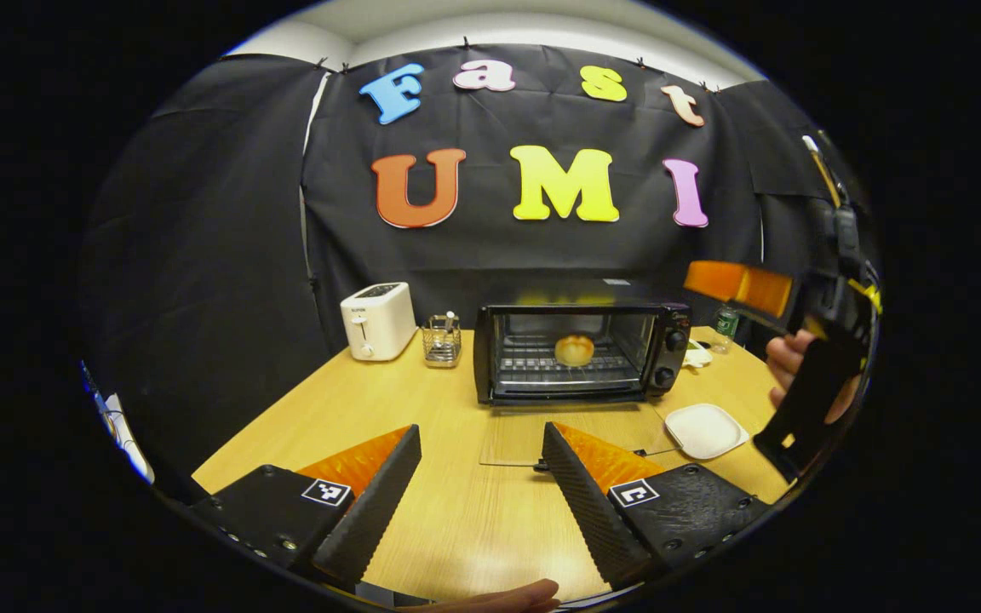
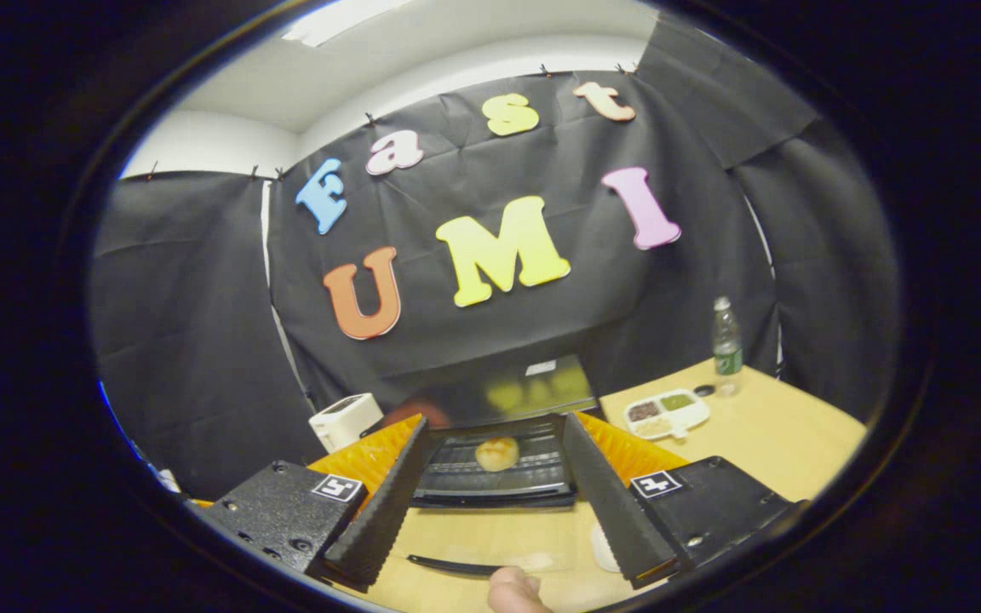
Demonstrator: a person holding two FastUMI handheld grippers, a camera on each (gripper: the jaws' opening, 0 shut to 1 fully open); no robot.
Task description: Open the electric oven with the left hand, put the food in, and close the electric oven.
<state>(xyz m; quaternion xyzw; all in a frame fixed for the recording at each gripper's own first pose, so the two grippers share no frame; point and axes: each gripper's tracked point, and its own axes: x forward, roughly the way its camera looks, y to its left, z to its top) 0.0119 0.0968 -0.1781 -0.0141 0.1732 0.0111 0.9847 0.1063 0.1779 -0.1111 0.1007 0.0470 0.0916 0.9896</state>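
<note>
With the glass door [image 1: 576, 434] lowered flat onto the table [image 1: 456, 519] in front of the electric oven [image 1: 580, 353], the cavity is left open to the front, and the food, a round bun [image 1: 574, 349], is seen resting on the wire rack [image 1: 563, 370] inside, approx. at the rack's centre. Placement of the bun is thus judged complete; closing of the door remains.

The left gripper [image 1: 480, 485] is held low over the table, just short of the door's outer edge, fingers spread wide w/ nothing between them. This pose is judged to suit reaching under or onto the door's handle [image 2: 456, 565], seen as a dark bar at the door's near edge in the right gripper view.

The right gripper [image 2: 495, 494] is shown w/ jaws wide and empty, raised to the right of the oven and aimed down at the cavity, the bun being framed between its fingers but well apart from them. In the left gripper view it is carried by a hand [image 1: 788, 362] right of the oven, presumably kept clear of the door's swing.

Left of the oven stand a white toaster [image 1: 378, 320] and a wire holder [image 1: 442, 340]; right of it, an empty white plate [image 1: 706, 430], a divided tray [image 2: 667, 411] and a bottle [image 2: 725, 336].
</note>
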